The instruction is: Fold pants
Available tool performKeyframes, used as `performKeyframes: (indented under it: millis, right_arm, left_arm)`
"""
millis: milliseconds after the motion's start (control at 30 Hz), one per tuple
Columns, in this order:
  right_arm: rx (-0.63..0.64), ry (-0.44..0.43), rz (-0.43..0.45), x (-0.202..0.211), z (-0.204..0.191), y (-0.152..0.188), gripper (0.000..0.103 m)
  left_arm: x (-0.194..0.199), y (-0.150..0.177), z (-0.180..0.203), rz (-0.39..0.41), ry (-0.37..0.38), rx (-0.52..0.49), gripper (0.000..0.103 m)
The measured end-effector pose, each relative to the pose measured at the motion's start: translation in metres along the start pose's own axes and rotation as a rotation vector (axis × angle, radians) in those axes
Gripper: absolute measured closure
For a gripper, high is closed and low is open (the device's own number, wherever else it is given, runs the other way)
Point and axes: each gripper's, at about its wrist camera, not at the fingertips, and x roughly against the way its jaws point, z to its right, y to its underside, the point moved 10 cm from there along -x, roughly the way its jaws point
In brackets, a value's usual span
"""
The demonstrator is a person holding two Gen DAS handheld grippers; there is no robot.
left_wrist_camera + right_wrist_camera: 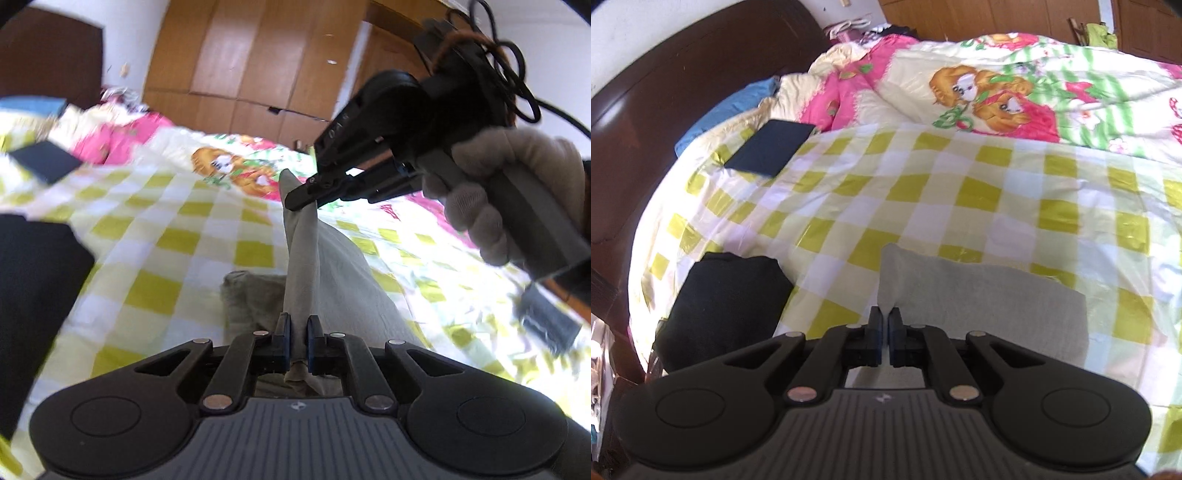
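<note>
Grey pants [332, 266] lie on a yellow-checked bed cover [166, 229]. My left gripper [298, 325] is shut on one edge of the pants, with cloth pinched between its blue pads. My right gripper [301, 195], held by a gloved hand, is shut on the far end of the same raised fold, so the cloth stretches taut between the two. In the right wrist view my right gripper [885, 321] is shut on a corner of the pants [979, 295], which spread flat to the right below it.
A folded black garment [720, 306] lies at the left of the bed. A dark flat rectangle [770, 147] lies near the pillows. A pink and cartoon-print quilt [997, 85] is bunched at the back. A dark headboard [665, 92] and wooden wardrobe [258, 55] stand beyond.
</note>
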Motion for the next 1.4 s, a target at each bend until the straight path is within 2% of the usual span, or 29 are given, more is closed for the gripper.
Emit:
performKeyframes:
  millis: [67, 167, 267, 333, 433, 500, 600, 700, 767, 867, 933, 967, 1000, 1067, 1133, 1200, 1233, 1300, 1400]
  right_arm:
    - [0.006, 0.028, -0.060, -0.030, 0.001, 0.008, 0.095]
    - [0.003, 0.079, -0.107, -0.066, 0.009, 0.023, 0.090]
    - [-0.008, 0.080, -0.086, -0.072, 0.012, 0.025, 0.084]
    - [0.007, 0.085, -0.054, -0.064, 0.012, 0.019, 0.081]
    - [0.034, 0.097, 0.010, -0.040, 0.017, 0.007, 0.075]
    - [0.062, 0.151, 0.061, -0.022, 0.030, 0.002, 0.064]
    - [0.078, 0.205, 0.103, -0.007, 0.051, 0.006, 0.063]
    - [0.115, 0.209, 0.093, -0.009, 0.059, 0.013, 0.062]
    - [0.141, 0.182, 0.070, -0.015, 0.055, 0.022, 0.062]
    - [0.190, 0.160, 0.038, -0.010, 0.052, 0.049, 0.062]
    - [0.250, 0.160, 0.082, 0.008, 0.051, 0.075, 0.062]
    - [0.266, 0.166, 0.090, 0.014, 0.052, 0.088, 0.058]
    - [0.276, 0.171, 0.078, 0.017, 0.055, 0.104, 0.054]
    - [0.317, 0.176, 0.031, 0.018, 0.062, 0.140, 0.054]
    - [0.331, 0.193, 0.040, 0.023, 0.070, 0.161, 0.054]
    - [0.303, 0.179, 0.091, 0.036, 0.073, 0.163, 0.052]
    - [0.271, 0.166, 0.111, 0.043, 0.075, 0.162, 0.050]
    - [0.239, 0.151, 0.111, 0.048, 0.081, 0.165, 0.033]
    - [0.139, 0.119, 0.161, 0.063, 0.100, 0.155, 0.034]
  left_arm:
    - [-0.009, 0.009, -0.016, -0.039, -0.014, 0.055, 0.080]
    - [-0.027, 0.031, -0.034, -0.113, -0.051, 0.099, 0.079]
    - [-0.034, 0.042, -0.038, -0.148, -0.086, 0.070, 0.076]
    - [-0.031, 0.041, -0.038, -0.138, -0.096, 0.049, 0.076]
    - [-0.025, 0.040, -0.040, -0.134, -0.112, 0.019, 0.065]
    - [-0.021, 0.040, -0.043, -0.128, -0.152, -0.005, 0.058]
    - [-0.015, 0.035, -0.049, -0.109, -0.202, -0.024, 0.057]
    - [-0.012, 0.026, -0.047, -0.084, -0.252, -0.087, 0.057]
    - [-0.014, 0.020, -0.042, -0.069, -0.256, -0.119, 0.057]
    - [-0.026, 0.012, -0.032, -0.065, -0.211, -0.139, 0.057]
    - [-0.035, 0.016, -0.027, -0.089, -0.203, -0.167, 0.057]
    - [-0.040, 0.021, -0.024, -0.115, -0.208, -0.192, 0.057]
    - [-0.044, 0.027, -0.024, -0.139, -0.216, -0.208, 0.057]
    - [-0.046, 0.038, -0.022, -0.163, -0.228, -0.227, 0.056]
    - [-0.044, 0.040, -0.019, -0.165, -0.240, -0.258, 0.054]
    - [-0.040, 0.037, -0.015, -0.172, -0.246, -0.281, 0.046]
    - [-0.038, 0.035, -0.014, -0.175, -0.251, -0.291, 0.046]
    - [-0.036, 0.035, -0.011, -0.190, -0.274, -0.329, 0.045]
    - [-0.034, 0.040, -0.008, -0.225, -0.290, -0.382, 0.045]
